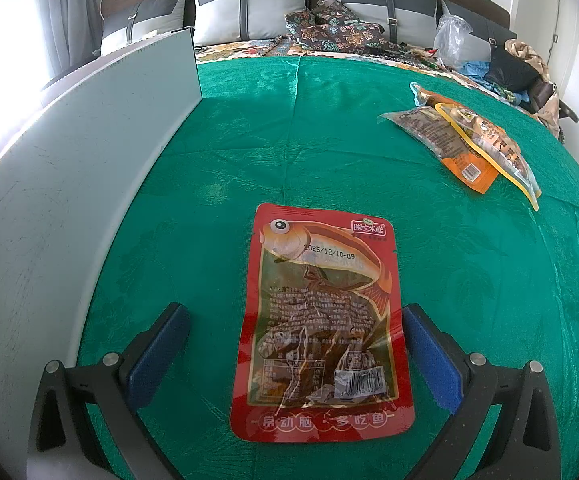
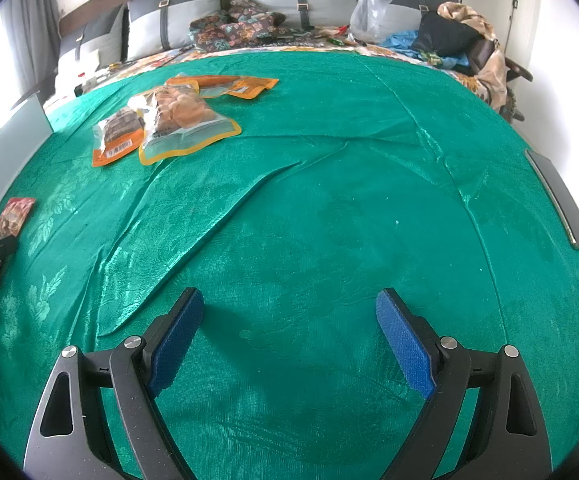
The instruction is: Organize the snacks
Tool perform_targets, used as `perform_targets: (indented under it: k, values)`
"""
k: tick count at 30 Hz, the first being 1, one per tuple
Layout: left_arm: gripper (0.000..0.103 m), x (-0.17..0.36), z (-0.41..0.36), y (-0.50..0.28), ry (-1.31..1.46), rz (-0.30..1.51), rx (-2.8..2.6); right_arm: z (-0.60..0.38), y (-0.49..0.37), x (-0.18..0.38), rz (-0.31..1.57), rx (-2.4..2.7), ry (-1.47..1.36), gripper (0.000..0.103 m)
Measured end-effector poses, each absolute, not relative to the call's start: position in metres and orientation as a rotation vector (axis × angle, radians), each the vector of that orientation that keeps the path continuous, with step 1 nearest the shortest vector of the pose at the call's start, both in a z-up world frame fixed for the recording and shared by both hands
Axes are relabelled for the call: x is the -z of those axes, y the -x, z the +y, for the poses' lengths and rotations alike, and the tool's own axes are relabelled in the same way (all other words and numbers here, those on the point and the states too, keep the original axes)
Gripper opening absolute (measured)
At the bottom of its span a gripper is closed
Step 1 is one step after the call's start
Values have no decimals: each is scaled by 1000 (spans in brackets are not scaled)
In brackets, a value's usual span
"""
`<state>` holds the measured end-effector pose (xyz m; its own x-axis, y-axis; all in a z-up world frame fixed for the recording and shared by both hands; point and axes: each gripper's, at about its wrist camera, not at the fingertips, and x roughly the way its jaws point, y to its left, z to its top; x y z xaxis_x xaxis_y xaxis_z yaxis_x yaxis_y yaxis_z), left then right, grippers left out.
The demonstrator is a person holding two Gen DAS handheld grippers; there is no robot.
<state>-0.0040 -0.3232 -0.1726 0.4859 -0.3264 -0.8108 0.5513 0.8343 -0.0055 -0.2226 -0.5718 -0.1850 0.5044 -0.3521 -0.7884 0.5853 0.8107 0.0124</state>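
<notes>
A red fish snack pouch (image 1: 321,320) lies flat on the green cloth (image 1: 369,168), its lower half between the blue pads of my left gripper (image 1: 293,320), which is open and not touching it. The same pouch (image 2: 12,216) shows small at the far left of the right wrist view, partly behind the left gripper's black tip. A heap of orange and yellow snack bags (image 1: 469,140) lies at the far right; in the right wrist view this heap (image 2: 173,116) is far left. My right gripper (image 2: 289,308) is open over bare cloth.
A pale grey board (image 1: 69,184) stands along the left edge of the cloth. Grey pillows (image 1: 249,8), patterned cushions (image 1: 329,28), a clear plastic bag (image 2: 369,12) and dark clothes (image 2: 449,36) lie at the back. A ridge of folded cloth (image 2: 217,216) runs across the middle.
</notes>
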Motion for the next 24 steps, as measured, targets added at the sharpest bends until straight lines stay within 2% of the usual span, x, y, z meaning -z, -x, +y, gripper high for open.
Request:
perform_targets:
  k: [17, 21, 24]
  values:
    - [103, 173, -323, 4, -271, 919, 542, -571, 219, 184, 880, 582, -303, 91]
    - [103, 173, -323, 4, -271, 919, 543, -582, 187, 159, 856, 461, -303, 89]
    - [103, 173, -323, 4, -271, 919, 543, -598, 129, 126, 817, 351, -245, 90]
